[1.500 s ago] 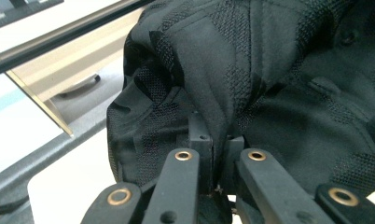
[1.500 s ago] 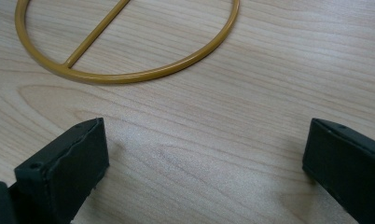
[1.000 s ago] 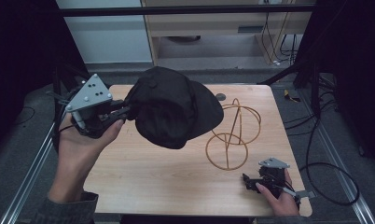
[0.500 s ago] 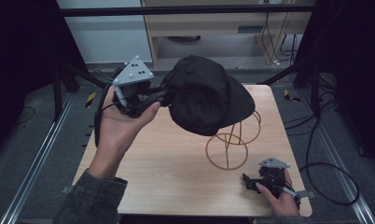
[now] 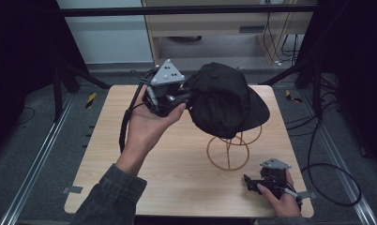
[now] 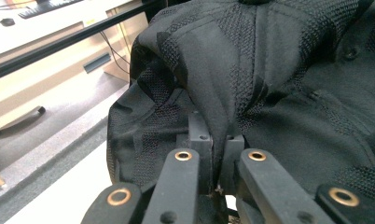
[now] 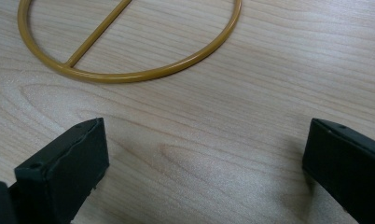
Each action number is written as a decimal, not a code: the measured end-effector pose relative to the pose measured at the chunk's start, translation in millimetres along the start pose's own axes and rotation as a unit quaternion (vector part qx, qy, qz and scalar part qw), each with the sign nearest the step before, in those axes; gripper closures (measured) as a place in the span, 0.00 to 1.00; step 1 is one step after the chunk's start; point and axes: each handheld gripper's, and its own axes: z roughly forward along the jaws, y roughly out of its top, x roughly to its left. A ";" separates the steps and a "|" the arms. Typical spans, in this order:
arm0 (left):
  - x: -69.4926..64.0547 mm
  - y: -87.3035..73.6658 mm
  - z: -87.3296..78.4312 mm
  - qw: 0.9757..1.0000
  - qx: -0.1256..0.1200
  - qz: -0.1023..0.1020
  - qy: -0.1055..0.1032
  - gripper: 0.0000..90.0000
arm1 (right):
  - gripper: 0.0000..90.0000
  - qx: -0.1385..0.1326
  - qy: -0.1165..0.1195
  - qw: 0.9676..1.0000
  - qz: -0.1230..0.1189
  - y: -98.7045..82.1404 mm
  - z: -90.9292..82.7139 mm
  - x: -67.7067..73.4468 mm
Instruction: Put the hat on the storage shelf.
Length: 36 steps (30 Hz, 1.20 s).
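A black cap (image 5: 226,105) of mesh-textured fabric with a stiff brim is seen held in the air above a gold wire stand (image 5: 229,151), its crown bunched and creased where it is gripped. Whether the cap touches the top of the stand cannot be told; the stand's upper part is hidden behind it. The stand's round base ring rests on the light wooden surface (image 5: 107,154).

The left tool (image 5: 177,96) is raised over the far left part of the surface, held in an upturned left hand (image 5: 147,126) with the forearm reaching forward from the near edge. In the left gripper view, its jaws are closed tight on a fold of the cap's fabric.

The right tool (image 5: 254,180) lies low at the near right corner of the surface, held in the right hand (image 5: 278,201). In the right gripper view, its jaws are spread wide with nothing between them, the stand's base ring just ahead.
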 end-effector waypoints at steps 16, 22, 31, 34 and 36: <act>-12.5 -6.3 45.7 0.998 0.053 0.001 -0.021 0.97 | 0.00 0.001 0.001 1.000 -0.001 0.1 -0.2 0.3; -17.0 -15.0 55.9 0.997 0.069 0.002 -0.028 0.96 | 0.00 0.001 0.001 1.000 -0.001 0.1 -0.2 0.3; -23.5 -24.5 69.2 0.996 0.083 -0.002 -0.035 0.96 | 0.00 0.002 0.002 1.000 0.000 0.1 -0.4 0.6; -24.8 -25.5 71.2 0.996 0.085 -0.003 -0.037 0.96 | 0.00 0.001 0.002 1.000 0.000 0.1 -0.4 0.6; -26.0 -25.7 72.3 0.995 0.088 -0.001 -0.038 0.95 | 0.00 0.001 0.002 1.000 0.000 0.1 -0.4 0.5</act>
